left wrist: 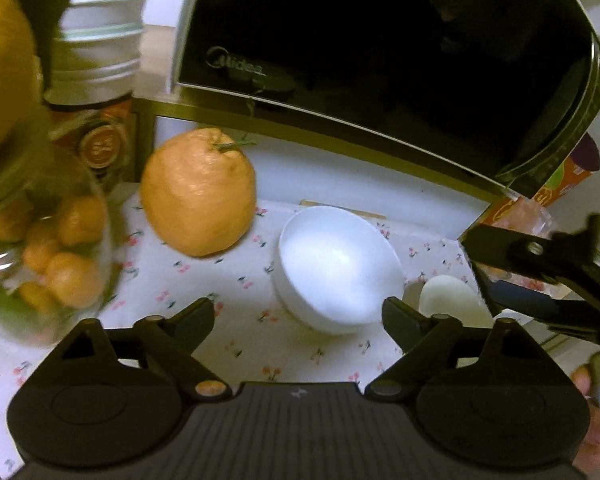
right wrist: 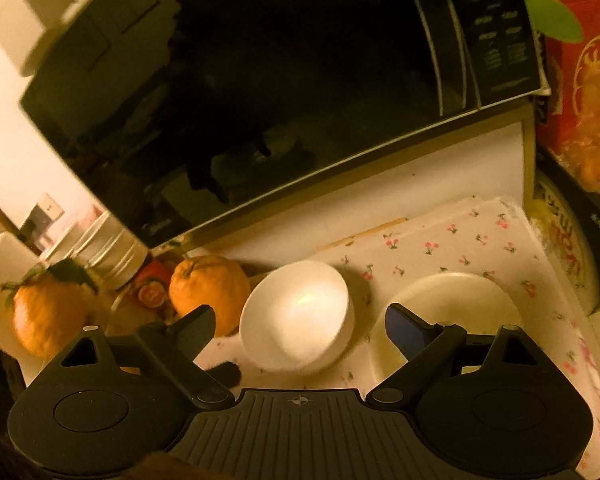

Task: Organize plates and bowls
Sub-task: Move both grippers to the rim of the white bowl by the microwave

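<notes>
A white bowl [left wrist: 340,268] stands on the cherry-print cloth [left wrist: 236,288] in front of the microwave; it also shows in the right wrist view [right wrist: 296,316]. A cream plate [right wrist: 452,300] lies just right of it, and shows as a pale sliver in the left wrist view [left wrist: 448,296]. My left gripper [left wrist: 298,316] is open and empty, just short of the bowl. My right gripper [right wrist: 300,322] is open and empty, its jaws on either side of the bowl's near rim. The right gripper's body shows at the right in the left wrist view [left wrist: 560,276].
A black microwave [left wrist: 380,48] sits on a raised shelf behind. A large orange [left wrist: 198,192] lies left of the bowl, with a glass jar of small oranges [left wrist: 44,248] and stacked white bowls [left wrist: 100,40] further left. A red box [right wrist: 580,80] stands right.
</notes>
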